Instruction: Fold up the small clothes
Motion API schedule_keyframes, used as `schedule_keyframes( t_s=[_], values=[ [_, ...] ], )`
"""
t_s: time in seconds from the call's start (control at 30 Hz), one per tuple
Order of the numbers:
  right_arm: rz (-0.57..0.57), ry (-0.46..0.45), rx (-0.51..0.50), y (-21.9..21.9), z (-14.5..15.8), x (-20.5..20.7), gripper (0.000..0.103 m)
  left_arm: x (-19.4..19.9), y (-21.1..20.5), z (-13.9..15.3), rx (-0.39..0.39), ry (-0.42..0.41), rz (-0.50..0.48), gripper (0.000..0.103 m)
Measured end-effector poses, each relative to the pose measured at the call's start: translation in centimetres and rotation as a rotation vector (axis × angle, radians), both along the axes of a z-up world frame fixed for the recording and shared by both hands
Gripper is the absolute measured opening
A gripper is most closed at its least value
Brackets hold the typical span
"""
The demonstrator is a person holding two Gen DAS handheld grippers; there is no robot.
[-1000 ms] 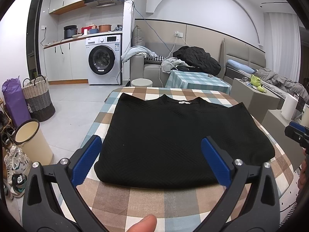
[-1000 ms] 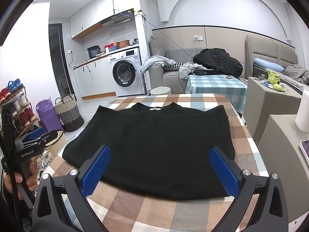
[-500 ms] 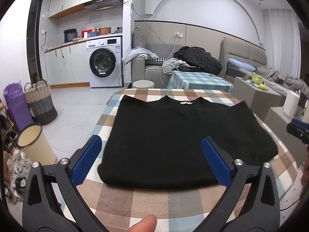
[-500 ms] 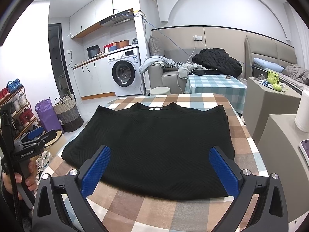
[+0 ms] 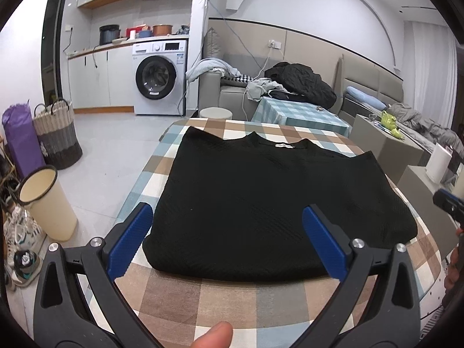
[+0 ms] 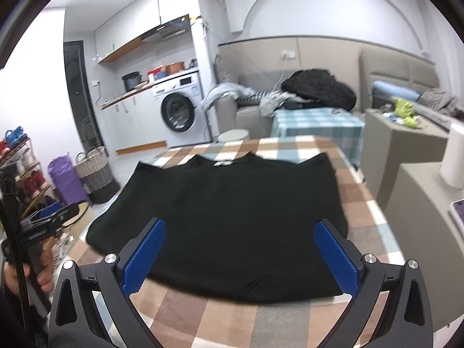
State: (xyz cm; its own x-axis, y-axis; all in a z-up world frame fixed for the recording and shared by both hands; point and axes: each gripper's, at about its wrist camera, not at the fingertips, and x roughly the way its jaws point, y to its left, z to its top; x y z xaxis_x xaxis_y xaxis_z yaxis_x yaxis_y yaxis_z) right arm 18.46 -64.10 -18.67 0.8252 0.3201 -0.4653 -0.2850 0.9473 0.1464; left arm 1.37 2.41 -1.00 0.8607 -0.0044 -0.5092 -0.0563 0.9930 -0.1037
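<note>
Just ahead of spread jaws: sweater [image 5: 261, 200].

White washing machine [image 5: 159, 82] stood beyond checked table [image 5: 203, 298], woven basket [image 5: 58, 133], cream bin [image 5: 46, 203], grey sofa [image 5: 232, 98].

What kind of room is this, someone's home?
Most likely a small lived-in flat: a washing machine under a kitchen counter, a sofa piled with clothes, and a black sweater spread on a checked table.

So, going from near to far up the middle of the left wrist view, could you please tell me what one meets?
Thumb tip → checked tablecloth → black sweater → its white neck label → teal checked table → black jacket.
</note>
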Motion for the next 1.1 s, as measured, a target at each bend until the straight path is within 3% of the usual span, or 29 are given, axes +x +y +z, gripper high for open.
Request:
schedule_keyframes(
  t_s=[0.2, 0.4, 0.7, 0.77, 0.87, 0.93, 1.1],
  values=[
    [-0.016, 0.018, 0.004, -1.0, -0.4, 0.4, 0.103, 0.7, 1.7, -1.0, 0.004, 0.015, 0.051, 0.102],
    [-0.077, 0.09, 0.118, -4.3, -0.7, 1.6, 0.103, 1.6, 4.3, -2.7, -0.059, 0.098, 0.067, 0.102],
    [-0.133, 0.217, 0.228, -8.3, -3.3, 3.0, 0.101, 2.9, 7.6, -5.2, -0.058, 0.168, 0.166, 0.101],
    [-0.148, 0.236, 0.233, -8.8, -3.9, 3.0, 0.096, 3.2, 8.2, -6.1, -0.072, 0.198, 0.158, 0.098],
    [-0.162, 0.268, 0.26, -9.7, -4.7, 3.0, 0.095, 3.4, 8.9, -7.2, -0.096, 0.234, 0.172, 0.084],
    [-0.159, 0.288, 0.287, -10.2, -5.3, 2.9, 0.089, 3.4, 9.2, -8.0, -0.124, 0.254, 0.167, 0.077],
    [-0.16, 0.331, 0.323, -10.9, -6.4, 3.0, 0.088, 4.0, 9.1, -9.3, -0.191, 0.302, 0.141, 0.07]
  ],
)
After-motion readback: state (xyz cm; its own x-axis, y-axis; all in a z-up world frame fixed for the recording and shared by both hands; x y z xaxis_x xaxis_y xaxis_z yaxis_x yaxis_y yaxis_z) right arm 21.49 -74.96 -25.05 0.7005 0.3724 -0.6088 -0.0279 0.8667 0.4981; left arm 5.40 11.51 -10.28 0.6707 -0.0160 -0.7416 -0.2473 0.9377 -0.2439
